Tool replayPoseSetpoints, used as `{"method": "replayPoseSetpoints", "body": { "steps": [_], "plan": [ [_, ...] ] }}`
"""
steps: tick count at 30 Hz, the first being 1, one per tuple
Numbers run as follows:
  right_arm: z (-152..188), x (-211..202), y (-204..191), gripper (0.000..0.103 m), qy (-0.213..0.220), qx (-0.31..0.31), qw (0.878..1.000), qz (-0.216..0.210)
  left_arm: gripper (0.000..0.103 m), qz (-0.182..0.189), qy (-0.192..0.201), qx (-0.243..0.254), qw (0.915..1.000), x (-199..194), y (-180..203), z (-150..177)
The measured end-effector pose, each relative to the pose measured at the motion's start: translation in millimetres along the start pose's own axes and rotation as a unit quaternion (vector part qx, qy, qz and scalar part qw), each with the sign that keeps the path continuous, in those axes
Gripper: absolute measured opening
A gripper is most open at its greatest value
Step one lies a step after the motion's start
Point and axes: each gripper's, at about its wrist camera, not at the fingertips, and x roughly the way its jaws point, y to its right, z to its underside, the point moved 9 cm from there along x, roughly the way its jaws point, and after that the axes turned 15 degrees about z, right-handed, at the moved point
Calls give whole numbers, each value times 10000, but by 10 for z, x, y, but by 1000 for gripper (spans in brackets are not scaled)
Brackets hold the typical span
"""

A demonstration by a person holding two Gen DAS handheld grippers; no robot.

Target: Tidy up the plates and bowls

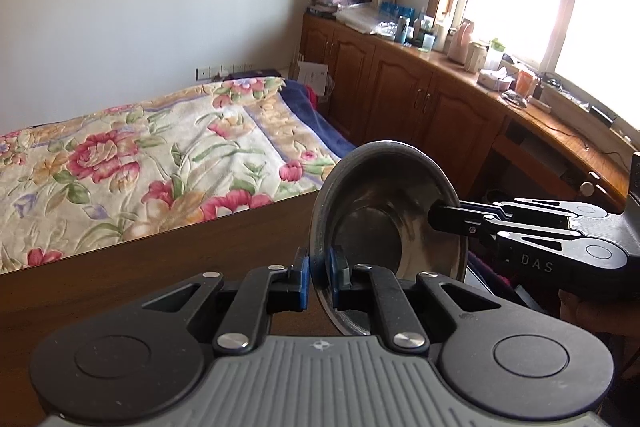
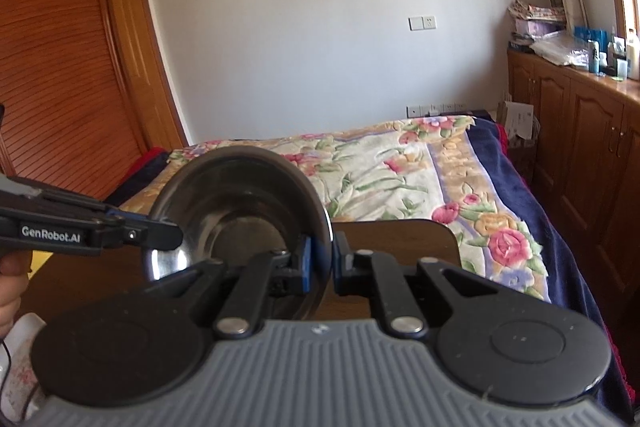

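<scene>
A steel bowl [image 1: 372, 227] is held on edge in the air above a brown wooden table [image 1: 160, 267], its hollow side toward both cameras. My left gripper [image 1: 318, 275] is shut on the bowl's lower rim, blue pads on either side of the wall. Coming in from the right, my right gripper [image 1: 434, 219] clamps the opposite rim. In the right wrist view the bowl [image 2: 240, 195] tilts the same way: the right gripper [image 2: 322, 259] is shut on its rim, and the left gripper [image 2: 178, 237] grips the left edge. Table [image 2: 400, 239] lies below.
A bed with a floral blanket [image 1: 160, 167] lies just beyond the table. Wooden cabinets [image 1: 400, 95] with a cluttered countertop run under the bright window at right. A wooden slatted door [image 2: 60, 67] stands at left. A person's hand [image 2: 8, 279] holds the left gripper.
</scene>
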Motion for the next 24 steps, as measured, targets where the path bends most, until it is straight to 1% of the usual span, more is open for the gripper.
{"method": "replayPoseSetpoints", "body": {
  "steps": [5,12,21,24],
  "plan": [
    [-4,-168,-103,12,131,-167,9998,13,11,-35,147,107,9998,-210,77,55],
    [20,-379,-184,12,213,-210,9995,-42,11,68,299,198,9993,-473,188,198],
    [178,-523,-349,13,185,-338,9991,-173,11,160,397,215,9989,-757,260,501],
    [244,-566,-401,13,170,-401,9989,-200,11,208,418,146,9988,-823,259,605]
  ]
}}
